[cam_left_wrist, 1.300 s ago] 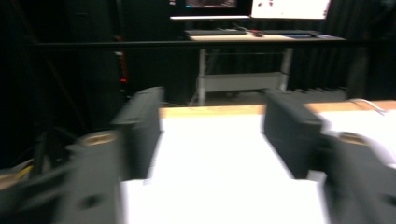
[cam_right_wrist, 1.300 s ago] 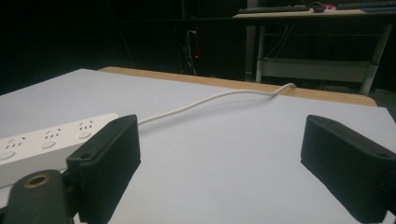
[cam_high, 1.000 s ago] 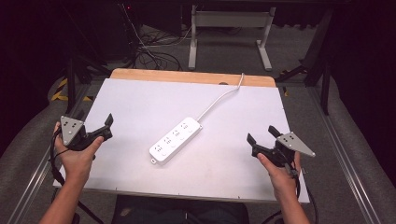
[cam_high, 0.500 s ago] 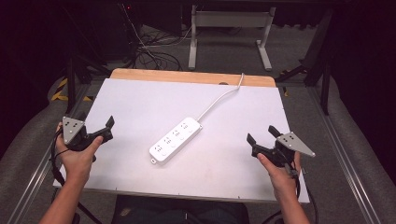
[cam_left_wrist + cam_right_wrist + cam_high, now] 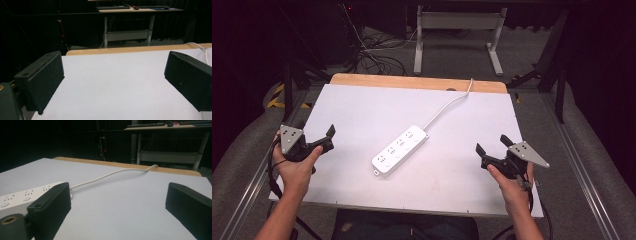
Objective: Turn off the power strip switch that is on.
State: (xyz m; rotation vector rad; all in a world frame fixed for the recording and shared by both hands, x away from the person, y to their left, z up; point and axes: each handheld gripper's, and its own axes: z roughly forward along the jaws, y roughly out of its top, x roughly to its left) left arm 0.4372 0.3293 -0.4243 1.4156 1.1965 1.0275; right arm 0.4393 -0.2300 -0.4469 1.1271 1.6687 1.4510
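Power strip [image 5: 400, 149] — between parted tongs

Left tool [image 5: 323, 141] and right tool [image 5: 493, 150], both jaws wide apart.

Since the earlier pictures, the left gripper [image 5: 314, 140] sits slightly nearer the left edge of the table [image 5: 362, 100] and a little lower in the high view. The left hand [image 5: 294, 162] that holds it shifts with it by the same small amount. The grey plate [image 5: 291, 138] on top of this gripper now lies closer to the table's left border. The jaws of this gripper stand wide apart with nothing between them.
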